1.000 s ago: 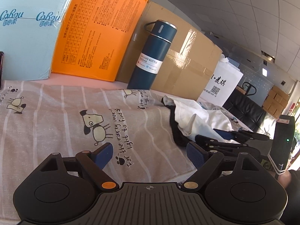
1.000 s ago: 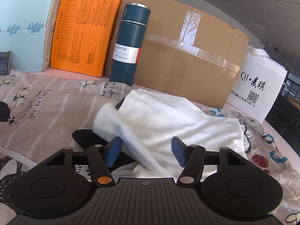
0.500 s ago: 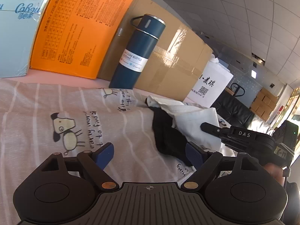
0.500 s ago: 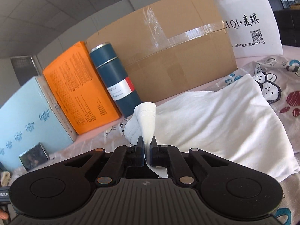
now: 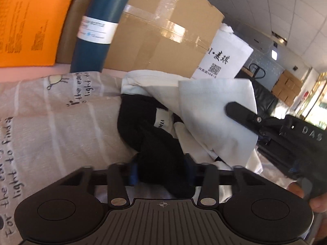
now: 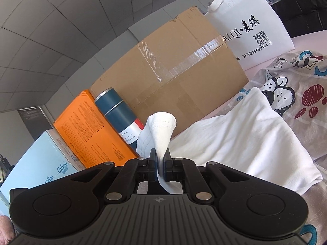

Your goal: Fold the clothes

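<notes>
A white garment (image 6: 241, 140) lies on a patterned grey sheet (image 5: 51, 118). Its black collar part (image 5: 155, 138) with a white label shows in the left wrist view. My left gripper (image 5: 161, 170) has its jaws around the black fabric, closing on it. My right gripper (image 6: 160, 163) is shut on a white corner of the garment (image 6: 163, 128) and holds it lifted. The right gripper also shows in the left wrist view (image 5: 241, 112), pinching the raised white flap (image 5: 214, 110).
A blue vacuum bottle (image 5: 98, 30), an orange box (image 5: 28, 20), a taped cardboard box (image 6: 173, 75), a light blue box (image 6: 34, 163) and a white bag (image 6: 249, 24) stand along the back edge of the sheet.
My left gripper moved right and forward onto the black fabric and narrowed around it. My right gripper raised and tilted further, still pinching the white corner.
</notes>
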The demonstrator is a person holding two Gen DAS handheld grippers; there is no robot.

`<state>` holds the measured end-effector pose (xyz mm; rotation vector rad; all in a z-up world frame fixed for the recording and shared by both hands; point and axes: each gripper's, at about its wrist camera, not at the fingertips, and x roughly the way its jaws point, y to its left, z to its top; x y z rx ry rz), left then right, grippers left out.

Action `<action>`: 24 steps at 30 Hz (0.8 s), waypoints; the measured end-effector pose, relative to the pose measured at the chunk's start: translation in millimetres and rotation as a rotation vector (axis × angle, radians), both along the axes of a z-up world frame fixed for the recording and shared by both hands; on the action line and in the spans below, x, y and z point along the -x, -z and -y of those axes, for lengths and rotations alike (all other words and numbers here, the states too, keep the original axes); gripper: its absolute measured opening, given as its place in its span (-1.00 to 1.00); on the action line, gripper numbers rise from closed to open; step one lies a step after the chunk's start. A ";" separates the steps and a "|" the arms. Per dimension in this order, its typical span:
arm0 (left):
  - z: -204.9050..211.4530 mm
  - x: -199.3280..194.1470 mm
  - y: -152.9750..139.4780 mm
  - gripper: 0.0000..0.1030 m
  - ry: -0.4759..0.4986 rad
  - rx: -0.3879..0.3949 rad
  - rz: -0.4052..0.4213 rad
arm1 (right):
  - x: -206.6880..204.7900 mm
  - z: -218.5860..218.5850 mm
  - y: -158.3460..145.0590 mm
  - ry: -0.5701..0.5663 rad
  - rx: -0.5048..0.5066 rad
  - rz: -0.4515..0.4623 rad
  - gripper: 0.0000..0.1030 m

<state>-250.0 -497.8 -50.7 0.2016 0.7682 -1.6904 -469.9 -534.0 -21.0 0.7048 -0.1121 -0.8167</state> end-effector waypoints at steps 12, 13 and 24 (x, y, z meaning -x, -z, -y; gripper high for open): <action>-51.2 -27.4 -54.5 -0.81 -0.012 0.279 -0.045 | 2.2 -19.0 -29.1 -0.018 0.106 0.109 -0.91; -59.2 -33.5 -62.9 -0.81 -0.023 0.313 -0.049 | 3.1 -24.0 -37.7 -0.017 0.131 0.131 -0.91; -173.7 -132.7 -137.1 -0.81 -0.255 0.577 -0.021 | -19.7 -55.3 -88.4 -0.008 0.210 0.302 -0.92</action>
